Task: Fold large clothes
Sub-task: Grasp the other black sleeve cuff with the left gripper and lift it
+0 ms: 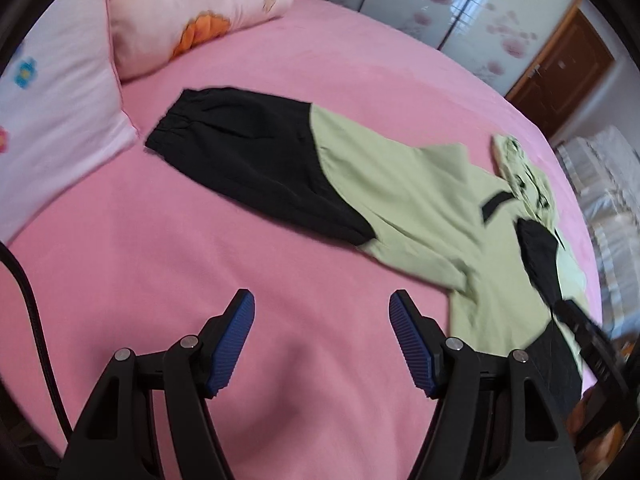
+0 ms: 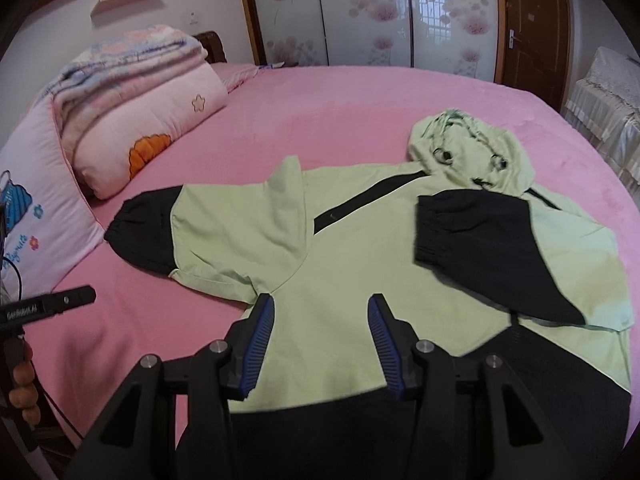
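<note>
The hoodie (image 2: 360,264), light green with black lower sleeves and a black hem band, lies spread flat on the pink bed (image 2: 340,96), filling the centre and right of the right wrist view. Its hood (image 2: 468,152) rests at the upper right, pointing toward the wardrobe doors (image 2: 368,12). The sleeve at frame right (image 2: 492,248) is folded inward across the chest, its black cuff lying on the green body. The sleeve at frame left (image 2: 168,232) extends outward on the sheet toward the pillows; in the left wrist view this same sleeve (image 1: 260,160) runs from the centre up toward the upper left, black cuff outermost.

The right claw (image 2: 321,344) has its jaws spread wide, holding nothing. It is positioned over the lower body of the hoodie, near the black hem band; whether the fingertips touch the fabric cannot be determined.

The left claw (image 1: 322,340) is likewise spread wide and empty. It hovers over bare pink sheet at the bottom centre of its view, beside the hoodie's edge and apart from it. In the right wrist view this claw (image 2: 60,304) enters from the lower left edge, with the person's hand (image 2: 24,384) gripping its handle.

A folded pink quilt (image 2: 152,120) and a pillow (image 2: 36,208) occupy the upper left of the bed. A brown door (image 2: 536,28) stands at the upper right.
</note>
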`<state>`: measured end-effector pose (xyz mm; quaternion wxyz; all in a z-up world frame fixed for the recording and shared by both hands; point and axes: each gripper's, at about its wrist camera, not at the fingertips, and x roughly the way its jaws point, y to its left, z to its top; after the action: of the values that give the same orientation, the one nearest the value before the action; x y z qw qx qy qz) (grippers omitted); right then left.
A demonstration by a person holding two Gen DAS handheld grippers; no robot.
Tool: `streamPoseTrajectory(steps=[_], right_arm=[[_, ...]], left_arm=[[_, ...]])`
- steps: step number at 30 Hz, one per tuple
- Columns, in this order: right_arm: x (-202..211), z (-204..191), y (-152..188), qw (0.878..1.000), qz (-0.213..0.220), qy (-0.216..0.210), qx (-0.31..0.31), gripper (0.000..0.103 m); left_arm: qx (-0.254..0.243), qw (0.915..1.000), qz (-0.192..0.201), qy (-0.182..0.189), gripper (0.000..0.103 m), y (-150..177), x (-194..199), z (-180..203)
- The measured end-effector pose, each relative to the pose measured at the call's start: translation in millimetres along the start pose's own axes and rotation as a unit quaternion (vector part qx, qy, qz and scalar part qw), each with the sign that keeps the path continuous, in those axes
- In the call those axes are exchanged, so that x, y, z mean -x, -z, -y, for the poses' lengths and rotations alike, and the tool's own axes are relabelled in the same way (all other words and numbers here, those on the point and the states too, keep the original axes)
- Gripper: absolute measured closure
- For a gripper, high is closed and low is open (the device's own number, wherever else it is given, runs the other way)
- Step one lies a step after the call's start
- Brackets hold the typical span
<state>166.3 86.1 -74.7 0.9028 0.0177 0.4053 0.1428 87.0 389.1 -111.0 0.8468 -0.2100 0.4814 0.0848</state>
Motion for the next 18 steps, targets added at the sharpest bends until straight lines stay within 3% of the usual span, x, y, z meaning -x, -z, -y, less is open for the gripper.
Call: streamPoseTrajectory(steps=[8, 14, 15, 18], right_arm=[[-59.0, -11.8, 0.1, 1.000, -0.024, -0.004, 0.008, 0.054], [-74.0, -12.9, 4.5, 0.999, -0.028, -0.006, 0.018, 0.054], [-74.5, -11.5, 5.6, 0.999, -0.028, -0.006, 0.017, 0.054], [-71.7, -3.5, 9.0, 0.999, -0.032, -0.006, 0.010, 0.054]], left_arm=[[0.101, 0.9945, -0.012, 0.026, 0.035, -44.7, -92.6, -47.9], [0.176, 0.9835, 0.024, 0.037, 0.035, -61.4, -123.0, -60.0], [0.179, 0.9830, 0.032, 0.029, 0.039, -63.9, -124.5, -57.3], [0.154, 0.9869, 0.048, -0.004, 0.097, -70.0, -126.5, -39.0]])
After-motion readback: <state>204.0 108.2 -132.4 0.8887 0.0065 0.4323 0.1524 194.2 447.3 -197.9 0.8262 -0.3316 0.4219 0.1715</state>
